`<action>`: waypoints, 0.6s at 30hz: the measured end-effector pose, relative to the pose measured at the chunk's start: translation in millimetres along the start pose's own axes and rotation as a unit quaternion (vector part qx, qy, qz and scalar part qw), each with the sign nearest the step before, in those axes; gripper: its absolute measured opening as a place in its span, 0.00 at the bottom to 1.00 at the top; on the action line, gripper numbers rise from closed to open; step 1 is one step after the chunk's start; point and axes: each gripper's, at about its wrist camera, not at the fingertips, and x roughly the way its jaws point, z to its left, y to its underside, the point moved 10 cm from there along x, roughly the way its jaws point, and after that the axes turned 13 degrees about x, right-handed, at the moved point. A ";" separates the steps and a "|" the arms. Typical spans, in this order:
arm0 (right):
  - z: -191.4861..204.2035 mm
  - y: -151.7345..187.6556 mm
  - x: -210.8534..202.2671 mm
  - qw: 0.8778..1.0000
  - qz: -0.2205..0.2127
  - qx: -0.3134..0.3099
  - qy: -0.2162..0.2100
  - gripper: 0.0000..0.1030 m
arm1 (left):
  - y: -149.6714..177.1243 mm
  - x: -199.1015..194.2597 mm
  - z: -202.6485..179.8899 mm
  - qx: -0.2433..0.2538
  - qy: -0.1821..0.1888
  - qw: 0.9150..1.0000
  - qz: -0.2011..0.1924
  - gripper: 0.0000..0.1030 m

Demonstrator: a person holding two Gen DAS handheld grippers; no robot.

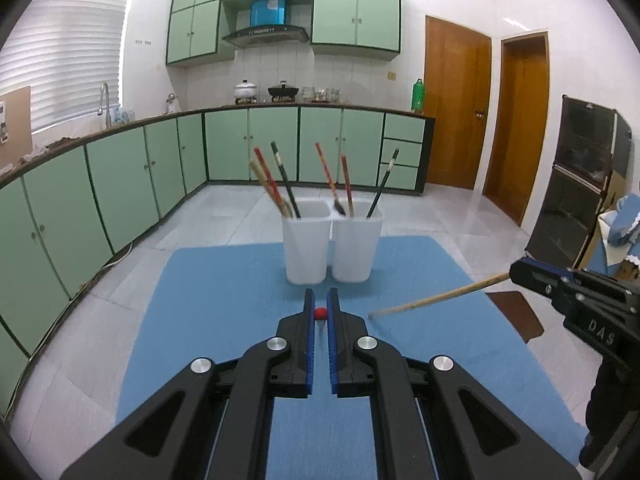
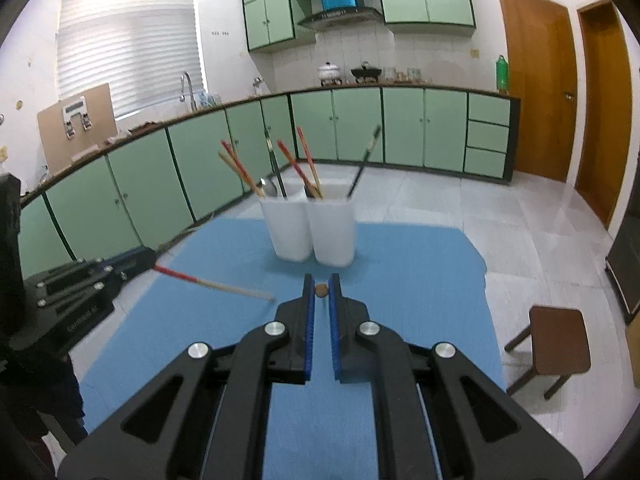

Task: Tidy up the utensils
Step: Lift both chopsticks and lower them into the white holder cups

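Chopsticks stand in two white cups (image 1: 330,246) at the far middle of the blue mat (image 1: 224,320). Left gripper (image 1: 320,314) is clamped on a red-ended chopstick (image 2: 212,285), seen end-on between its jaws. Right gripper (image 2: 321,290) is clamped on a plain wooden chopstick (image 1: 436,298). Both sticks hang above the mat, just short of the cups.

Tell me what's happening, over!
Left tool shut on red-ended chopstick. Right tool shut on plain wooden chopstick. White holders ahead on blue mat, path clear.
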 end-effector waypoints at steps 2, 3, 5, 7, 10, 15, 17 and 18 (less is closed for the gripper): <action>4.8 -11.0 0.3 1.000 -0.003 0.001 -0.009 0.06 | -6.2 0.2 3.7 0.000 0.002 1.000 -0.005 0.05; 7.6 -17.4 0.7 1.000 -0.004 0.002 -0.014 0.06 | -10.7 1.1 5.5 0.001 0.002 1.000 -0.008 0.05; 13.0 -27.7 0.6 1.000 -0.006 0.003 -0.023 0.06 | -17.7 2.8 6.9 0.002 0.004 1.000 -0.011 0.05; 19.0 -38.2 1.8 0.999 -0.006 0.003 -0.034 0.06 | -25.0 5.8 8.8 -0.002 0.014 1.000 -0.013 0.05; 25.7 -50.2 4.3 0.999 -0.004 0.003 -0.043 0.06 | -33.7 10.9 11.3 -0.004 0.023 1.000 -0.014 0.05; 32.7 -73.9 8.5 0.999 -0.005 0.001 -0.054 0.06 | -50.1 15.5 14.9 0.002 0.026 0.999 -0.023 0.05; 35.0 -87.9 7.4 0.998 -0.012 -0.001 -0.058 0.06 | -56.4 15.5 15.9 0.003 0.026 0.999 -0.029 0.05; 35.4 -93.9 6.9 0.998 -0.016 -0.002 -0.059 0.06 | -63.5 15.4 17.4 0.004 0.027 0.999 -0.034 0.05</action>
